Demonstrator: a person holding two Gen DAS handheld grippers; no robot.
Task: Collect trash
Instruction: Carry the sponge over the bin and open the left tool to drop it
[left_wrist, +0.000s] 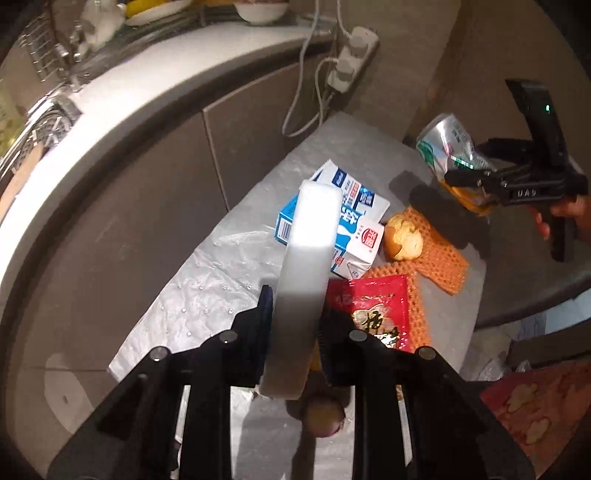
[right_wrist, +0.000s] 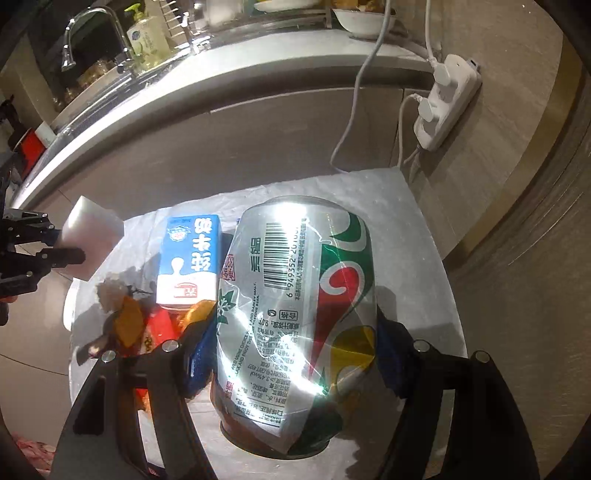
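**A:** Both hands are loaded, look. The left gripper (left_wrist: 295, 325) has its jaws pinched on that white foam block (left_wrist: 308, 266); the block stands up between the pads and sticks out well past the fingertips.

**B:** And the right gripper (right_wrist: 295, 354)?

**A:** Its jaws are set wide and clamped on the crushed can (right_wrist: 295, 317), one blue pad on each flank. The can's open end points back toward the handle, and the rest reaches forward beyond the tips. From the left wrist view you can see that same can (left_wrist: 447, 147) held clear above the sheet.

**B:** So the picking-up is done for those two. What's left down there?

**A:** Plenty. Beyond the left jaws, on the plastic sheet (left_wrist: 207, 280), lies the milk carton (left_wrist: 354, 225). To its right are a bitten bread roll (left_wrist: 402, 240) on orange foam netting (left_wrist: 439, 254), and a red packet (left_wrist: 376, 310) just off the right-hand finger. Something small and round sits below the jaws, too blurred to name.

**B:** Where does it all go? I see no bin.

**A:** Neither do I, in either view. I'd judge the next move is carrying both pieces to wherever the rubbish is gathered, keeping the squeeze steady. The foam block is soft and the can is dented, so either might slip if the grip eases early.
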